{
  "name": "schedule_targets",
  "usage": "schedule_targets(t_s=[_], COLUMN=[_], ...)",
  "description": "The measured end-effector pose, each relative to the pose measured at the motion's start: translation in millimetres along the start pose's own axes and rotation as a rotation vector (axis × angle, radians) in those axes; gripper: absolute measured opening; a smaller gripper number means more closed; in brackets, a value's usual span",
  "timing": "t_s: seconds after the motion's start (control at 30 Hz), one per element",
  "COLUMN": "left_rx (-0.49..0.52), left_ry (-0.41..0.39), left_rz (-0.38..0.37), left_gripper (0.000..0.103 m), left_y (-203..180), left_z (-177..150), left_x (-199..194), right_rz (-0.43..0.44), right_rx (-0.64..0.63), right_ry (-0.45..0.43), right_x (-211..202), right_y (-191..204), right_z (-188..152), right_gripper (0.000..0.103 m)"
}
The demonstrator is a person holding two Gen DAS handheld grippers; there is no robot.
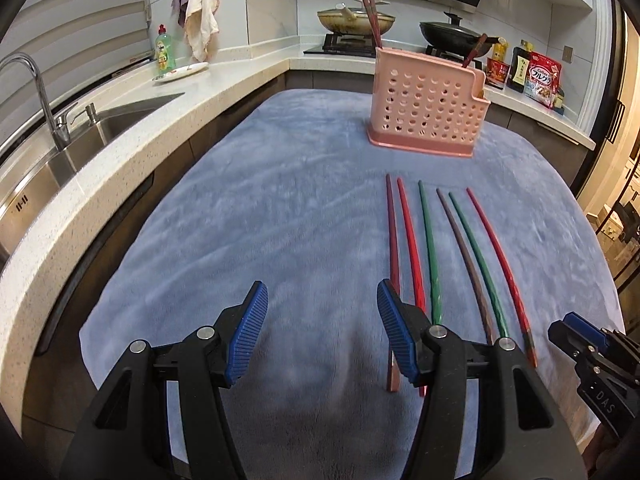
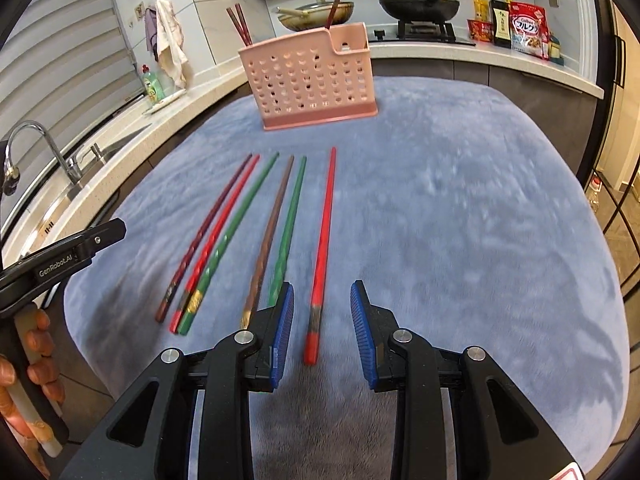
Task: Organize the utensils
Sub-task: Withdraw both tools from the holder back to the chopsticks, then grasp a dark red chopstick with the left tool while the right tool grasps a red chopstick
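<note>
Both tools share one build. The left gripper (image 1: 322, 334) has black plastic arms with triangular cut-outs, round silver screws at the joints, and blue ribbed pads (image 1: 250, 332) on its fingers. The right gripper (image 2: 322, 330) looks the same, blue pads (image 2: 362, 334) included. White "GenRobot.AI" lettering runs along the left gripper's black side. A hand (image 2: 24, 376) wraps a whitish handle.
</note>
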State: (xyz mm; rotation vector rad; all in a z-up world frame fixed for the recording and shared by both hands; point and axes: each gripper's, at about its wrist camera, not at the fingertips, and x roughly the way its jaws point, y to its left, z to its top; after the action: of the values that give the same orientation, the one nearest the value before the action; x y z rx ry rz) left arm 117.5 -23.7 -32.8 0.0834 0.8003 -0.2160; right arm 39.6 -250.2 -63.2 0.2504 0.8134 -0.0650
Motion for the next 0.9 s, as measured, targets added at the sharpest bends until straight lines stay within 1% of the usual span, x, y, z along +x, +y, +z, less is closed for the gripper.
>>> schedule_targets(t_s=[0.17, 0.23, 0.47, 0.67, 0.9], left_rx=[0.008, 0.014, 0.028, 0.039, 0.051], left_ry=[0.03, 0.031, 0.044, 0.063, 0.088], left_rz=[-0.007, -0.007, -0.027, -0.038, -0.035], left_gripper=[0.056, 0.062, 0.062, 0.062, 0.062], left_y=[-3.8, -5.4, -13.6, -19.5, -24.7], left_z=[-13.7, -16.9, -23.6, -29.1, -35.5], left_x=[5.4, 6.0, 10.6, 15.3, 23.9], right_rz=[-0.005, -0.004, -0.002, -0.009, -0.011], right_rx=[-0.011, -0.008, -0.006, -0.007, -0.009], right_ry=[0.018, 0.025, 0.043, 0.05, 0.048], right_x=[7.8, 10.7, 18.4, 21.7, 24.2], right_y=[3.0, 3.3, 4.4, 3.8, 2.3], right_z=[-9.3, -11.7, -15.5, -17.2, -18.1], right_gripper=[0.029, 0.029, 0.029, 0.027, 0.024])
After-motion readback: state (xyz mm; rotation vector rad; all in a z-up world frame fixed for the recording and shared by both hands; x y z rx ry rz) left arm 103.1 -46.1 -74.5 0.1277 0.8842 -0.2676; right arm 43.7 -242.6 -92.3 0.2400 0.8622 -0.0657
